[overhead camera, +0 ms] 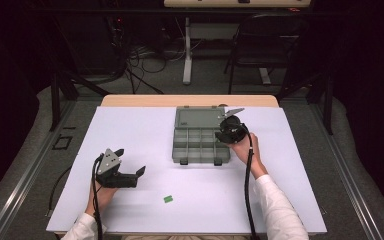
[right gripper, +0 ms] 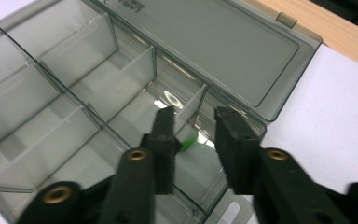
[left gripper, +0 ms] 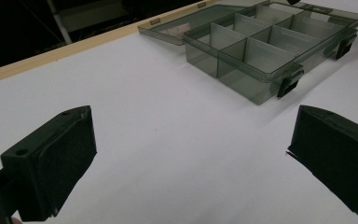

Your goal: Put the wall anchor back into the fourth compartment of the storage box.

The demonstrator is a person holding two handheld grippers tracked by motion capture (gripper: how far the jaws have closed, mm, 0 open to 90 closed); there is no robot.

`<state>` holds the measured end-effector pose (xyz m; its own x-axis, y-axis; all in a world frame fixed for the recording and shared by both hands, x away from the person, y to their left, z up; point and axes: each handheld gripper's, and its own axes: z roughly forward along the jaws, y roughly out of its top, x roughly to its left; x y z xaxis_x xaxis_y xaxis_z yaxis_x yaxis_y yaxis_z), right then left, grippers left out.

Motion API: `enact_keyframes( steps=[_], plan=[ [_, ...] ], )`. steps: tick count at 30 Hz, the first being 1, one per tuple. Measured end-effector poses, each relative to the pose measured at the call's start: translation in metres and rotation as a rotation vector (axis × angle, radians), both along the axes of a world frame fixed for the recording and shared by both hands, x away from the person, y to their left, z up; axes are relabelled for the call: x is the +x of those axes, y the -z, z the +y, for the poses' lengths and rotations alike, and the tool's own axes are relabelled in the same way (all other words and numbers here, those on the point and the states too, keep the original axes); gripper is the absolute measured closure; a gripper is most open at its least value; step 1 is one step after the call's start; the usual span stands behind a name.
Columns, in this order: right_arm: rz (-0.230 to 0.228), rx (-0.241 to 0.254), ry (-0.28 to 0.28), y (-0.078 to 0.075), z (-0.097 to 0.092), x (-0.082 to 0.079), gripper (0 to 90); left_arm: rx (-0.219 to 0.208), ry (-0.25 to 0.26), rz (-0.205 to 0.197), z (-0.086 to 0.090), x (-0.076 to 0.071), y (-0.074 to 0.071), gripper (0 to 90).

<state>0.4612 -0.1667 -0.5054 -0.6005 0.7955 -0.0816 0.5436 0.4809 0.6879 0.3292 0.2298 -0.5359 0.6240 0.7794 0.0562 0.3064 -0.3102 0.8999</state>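
Now the right tool (right gripper: pixel 193 128) hangs over the organiser box (overhead camera: pixel 200 145), jaws parted, a green piece (right gripper: pixel 189 139) lying loose in the compartment beneath; the left tool (left gripper: pixel 191 158) rests wide open on the counter (overhead camera: pixel 130 125).

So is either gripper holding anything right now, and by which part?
Nothing is held. The left gripper is open over bare table; the right gripper is open above a small green piece in the organizer box.
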Motion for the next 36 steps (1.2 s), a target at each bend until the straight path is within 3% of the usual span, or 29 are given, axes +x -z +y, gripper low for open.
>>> enact_keyframes(
  steps=[6, 12, 16, 23, 36],
  plan=[
    [-0.033, 0.038, -0.021, -0.01, 0.0, -0.017, 36.8, -0.006, 0.0, 0.0, 0.0, 0.0, 0.0, 0.0],
    [-0.062, 0.088, -0.058, -0.016, 0.003, -0.035, 23.4, 0.001, 0.001, -0.006, -0.001, -0.001, -0.001, 0.0],
    [-0.079, 0.112, -0.095, -0.019, 0.008, -0.052, 18.4, 0.001, 0.003, -0.007, -0.001, -0.001, -0.001, 0.0],
    [-0.079, 0.124, -0.171, -0.011, 0.02, -0.081, 13.8, 0.007, 0.003, -0.004, -0.001, 0.001, 0.0, 0.0],
    [-0.055, 0.132, -0.249, 0.002, 0.038, -0.103, 9.9, 0.002, 0.004, -0.009, 0.0, -0.001, -0.001, 0.0]
  ],
)
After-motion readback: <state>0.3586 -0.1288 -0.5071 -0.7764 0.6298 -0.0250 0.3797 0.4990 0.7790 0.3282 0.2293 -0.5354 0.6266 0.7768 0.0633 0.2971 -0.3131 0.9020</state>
